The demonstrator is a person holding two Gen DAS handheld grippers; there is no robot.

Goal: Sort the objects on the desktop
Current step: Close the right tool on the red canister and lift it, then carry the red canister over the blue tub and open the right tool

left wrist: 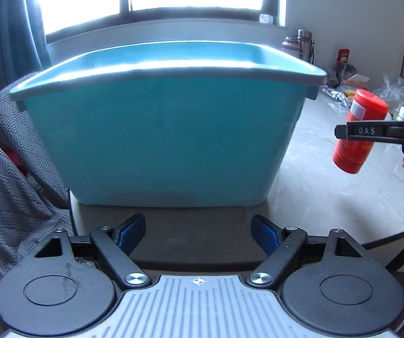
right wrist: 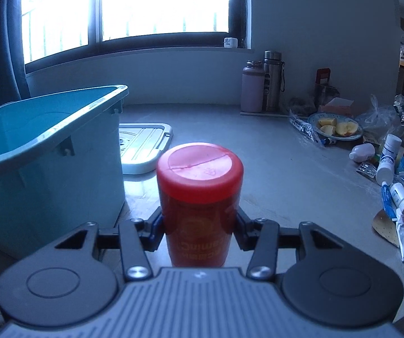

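Presently, a red canister (right wrist: 199, 202) is clamped mid-body between the right gripper (right wrist: 199, 225) jaws, held above the table right of the teal bin (left wrist: 168, 129). Left gripper (left wrist: 198, 232) jaws are spread wide, nothing held.

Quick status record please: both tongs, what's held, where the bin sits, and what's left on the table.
left tongs: open, empty, facing the bin
right tongs: shut on the red bottle
red bottle: in the air, right of the bin, not over it
blue bin: open; no contents visible
lid: flat behind the bin
remaining: small bottles and tubes at right
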